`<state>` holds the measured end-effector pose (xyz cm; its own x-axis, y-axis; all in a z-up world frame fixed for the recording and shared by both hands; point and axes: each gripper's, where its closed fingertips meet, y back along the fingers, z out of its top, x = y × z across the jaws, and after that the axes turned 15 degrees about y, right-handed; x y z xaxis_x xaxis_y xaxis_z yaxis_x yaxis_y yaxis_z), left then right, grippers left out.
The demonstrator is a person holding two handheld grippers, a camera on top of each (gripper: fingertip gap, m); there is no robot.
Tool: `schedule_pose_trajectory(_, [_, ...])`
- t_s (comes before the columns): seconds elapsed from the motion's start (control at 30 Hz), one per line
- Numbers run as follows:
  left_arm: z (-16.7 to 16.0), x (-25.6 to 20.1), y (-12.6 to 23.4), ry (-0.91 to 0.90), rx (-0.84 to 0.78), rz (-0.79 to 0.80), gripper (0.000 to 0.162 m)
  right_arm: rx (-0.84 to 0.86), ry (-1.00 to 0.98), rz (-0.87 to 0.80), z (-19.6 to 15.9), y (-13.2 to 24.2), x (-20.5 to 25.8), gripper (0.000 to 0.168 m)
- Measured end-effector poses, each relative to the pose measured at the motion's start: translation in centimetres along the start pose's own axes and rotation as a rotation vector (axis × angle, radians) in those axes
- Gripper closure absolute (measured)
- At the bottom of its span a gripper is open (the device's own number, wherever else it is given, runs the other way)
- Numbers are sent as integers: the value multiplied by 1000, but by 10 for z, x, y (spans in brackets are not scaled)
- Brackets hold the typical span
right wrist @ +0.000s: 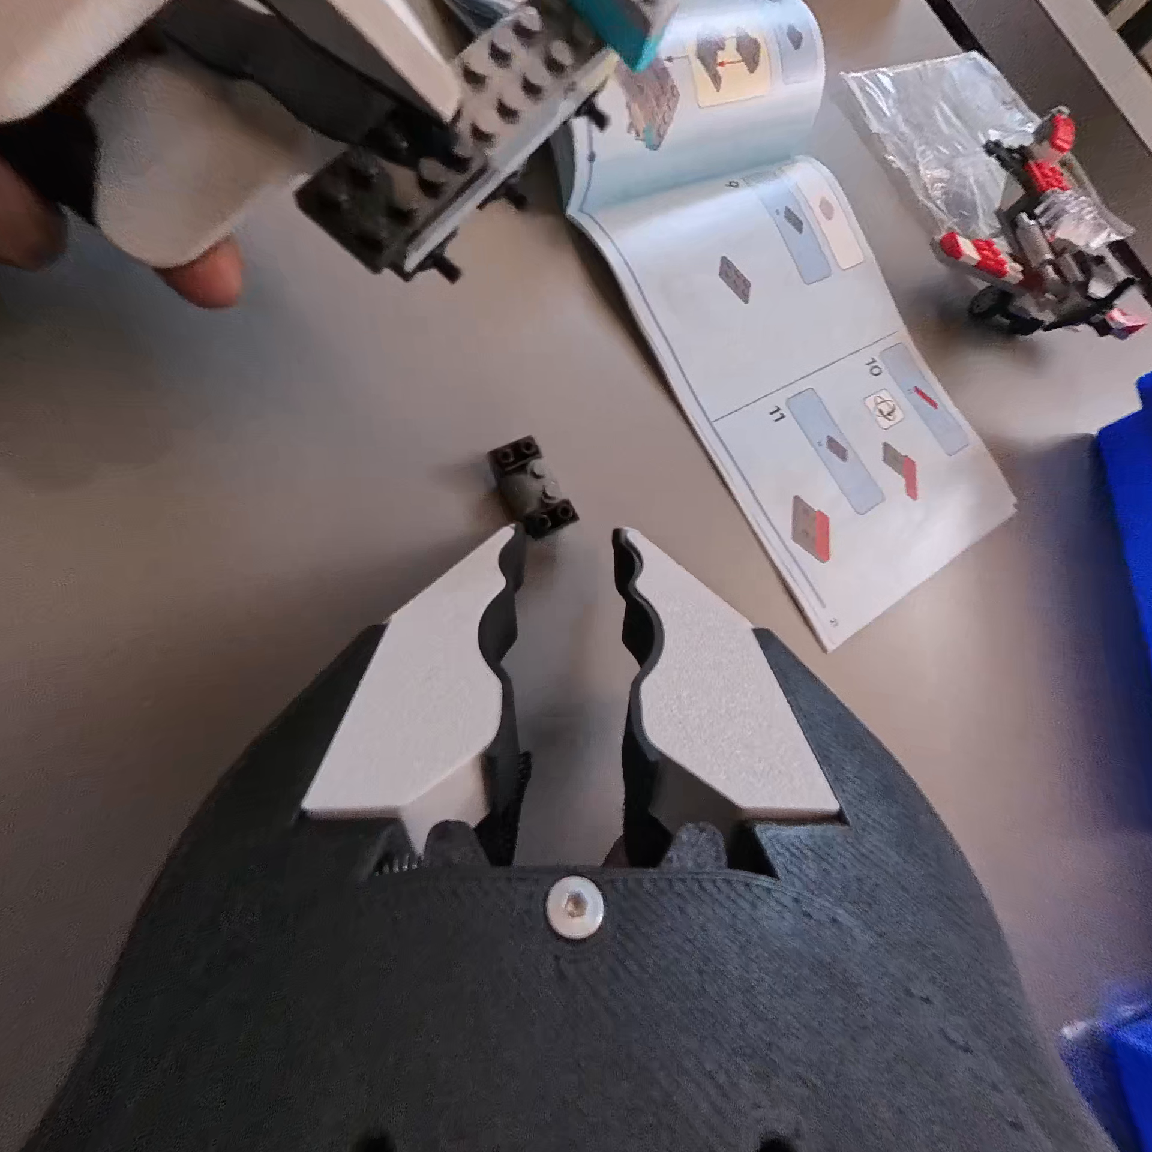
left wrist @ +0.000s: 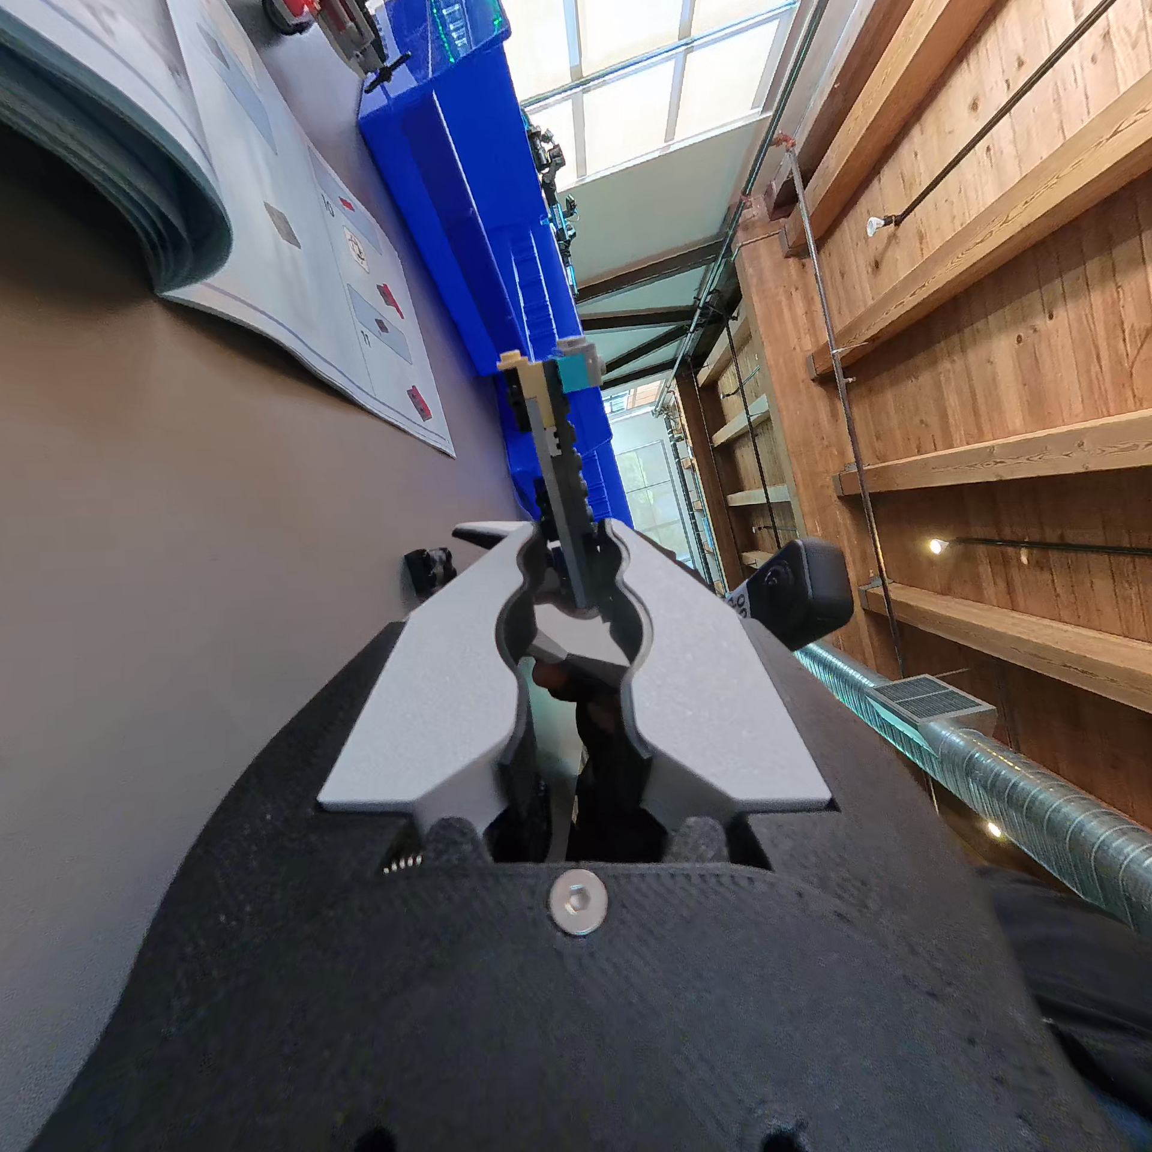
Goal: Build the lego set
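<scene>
My left gripper (left wrist: 570,536) is shut on a flat grey and black lego plate assembly (left wrist: 555,449) with tan and teal pieces at its far end, held edge-on above the table. The same assembly (right wrist: 499,118) shows at the top of the right wrist view, studs facing the camera. My right gripper (right wrist: 564,530) is open and empty just above the table. A small black and dark grey lego piece (right wrist: 532,486) lies on the table right in front of its left fingertip (right wrist: 508,539). That piece also shows in the left wrist view (left wrist: 429,568).
An open instruction booklet (right wrist: 779,349) lies on the grey table (right wrist: 249,499), right of the small piece. A built grey, red and black lego model (right wrist: 1035,249) and a clear plastic bag (right wrist: 935,118) sit at the far right. A blue bin (right wrist: 1128,530) stands at the right edge. The gap from one gripper's tips to the other's is roughly 9 centimeters.
</scene>
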<state>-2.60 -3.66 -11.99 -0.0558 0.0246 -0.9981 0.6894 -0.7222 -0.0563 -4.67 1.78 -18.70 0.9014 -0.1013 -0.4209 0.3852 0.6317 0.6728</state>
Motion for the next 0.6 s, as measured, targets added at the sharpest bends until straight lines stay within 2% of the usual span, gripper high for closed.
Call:
schedule_pose_trajectory(0.2, [3, 1, 1, 1, -11, 3, 146, -1, -151, -63, -5, 7, -10, 139])
schedule_pose_trajectory(0.3, [3, 2, 1, 4, -14, 5, 146, -27, -254, -52, 1, 6, -2, 130])
schedule_pose_trajectory(0.43, [0, 3, -2, 5, -5, 8, 146, -7, -293, -73, 9, 0, 2, 121])
schedule_pose_trajectory(0.6, [-2, 2, -3, 3, -4, 5, 146, 63, -262, -97, 10, -11, 2, 124])
